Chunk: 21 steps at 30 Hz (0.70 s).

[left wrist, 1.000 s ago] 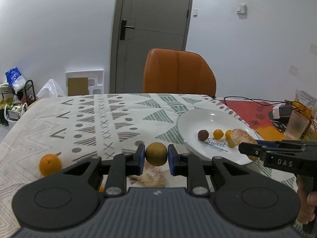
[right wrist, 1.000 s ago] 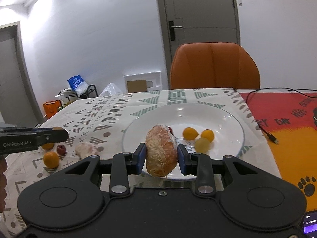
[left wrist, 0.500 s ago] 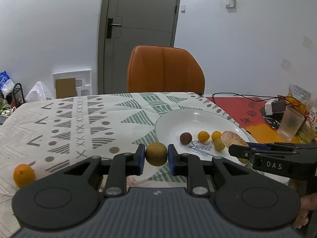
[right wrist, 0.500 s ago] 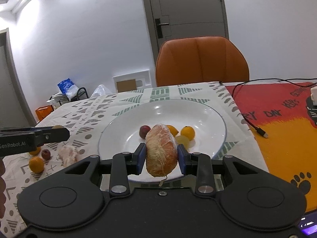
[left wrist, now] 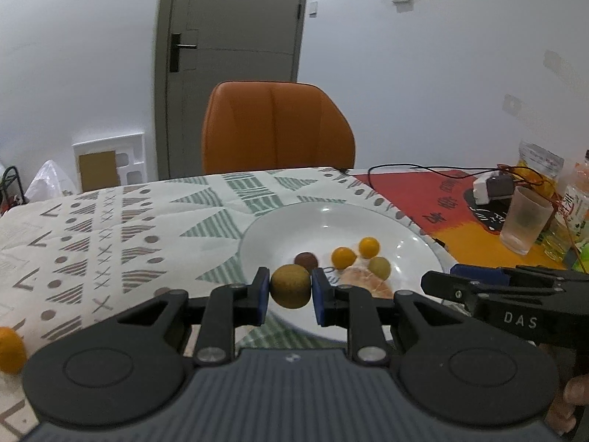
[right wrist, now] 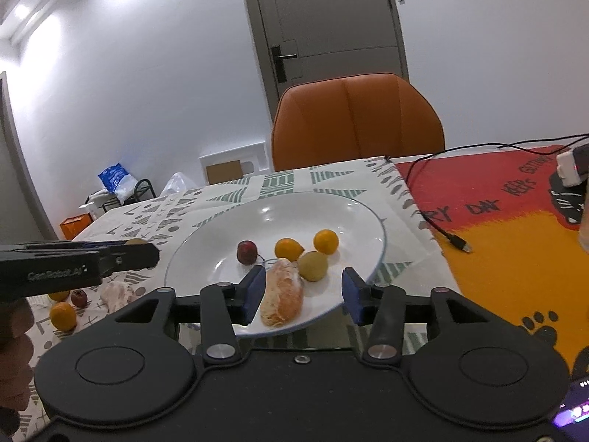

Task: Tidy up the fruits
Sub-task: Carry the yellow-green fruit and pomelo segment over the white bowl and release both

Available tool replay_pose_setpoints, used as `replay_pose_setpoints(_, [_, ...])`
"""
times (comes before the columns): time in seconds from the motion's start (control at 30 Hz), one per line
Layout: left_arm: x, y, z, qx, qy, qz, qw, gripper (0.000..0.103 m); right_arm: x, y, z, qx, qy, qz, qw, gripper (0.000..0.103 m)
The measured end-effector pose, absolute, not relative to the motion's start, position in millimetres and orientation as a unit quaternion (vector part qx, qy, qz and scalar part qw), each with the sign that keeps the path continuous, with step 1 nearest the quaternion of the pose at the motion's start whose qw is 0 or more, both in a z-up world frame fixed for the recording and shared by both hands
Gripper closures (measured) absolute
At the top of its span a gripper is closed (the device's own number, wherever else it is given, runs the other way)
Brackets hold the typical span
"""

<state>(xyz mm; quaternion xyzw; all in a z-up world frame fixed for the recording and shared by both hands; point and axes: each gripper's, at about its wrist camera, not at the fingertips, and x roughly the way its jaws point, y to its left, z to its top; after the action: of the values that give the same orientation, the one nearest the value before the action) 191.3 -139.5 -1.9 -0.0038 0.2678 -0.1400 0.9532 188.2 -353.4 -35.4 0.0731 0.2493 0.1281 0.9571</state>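
My left gripper [left wrist: 290,291] is shut on a round brown-green fruit [left wrist: 290,286], held just over the near left rim of the white plate [left wrist: 331,217]. My right gripper [right wrist: 301,294] is open over the plate's [right wrist: 279,210] near edge. A peeled orange segment [right wrist: 281,296] lies on the plate between its fingers, against the left pad. The plate also holds a dark red fruit [right wrist: 246,252], two small orange fruits [right wrist: 288,249] and a yellow-green one [right wrist: 312,266].
On the patterned cloth left of the plate lie an orange [right wrist: 63,315], a small red fruit [right wrist: 78,297] and another peeled piece [right wrist: 117,294]. An orange chair [left wrist: 276,129] stands behind the table. A cup [left wrist: 524,221], cables and bottles stand at the right.
My right gripper has opened and the peeled segment now rests on the plate. My left gripper has moved right, closer to the plate, still holding its fruit.
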Motion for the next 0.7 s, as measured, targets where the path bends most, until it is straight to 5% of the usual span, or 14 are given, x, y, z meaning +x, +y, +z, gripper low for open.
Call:
replay_pose_setpoints(0.37, [195.4, -157.2, -0.9, 0.008, 0.267, -0.154, 0.951, 0.080, 183.4, -364.3, -39.5, 0.089, 0.252, 0.118, 0.956, 0.056])
replay_pose_setpoints(0.7, [184.3, -140.3, 0.2, 0.021, 0.268, -0.109, 0.957, 0.048, 180.9, -357.4, -42.3, 0.094, 0.257, 0.126, 0.954, 0.054])
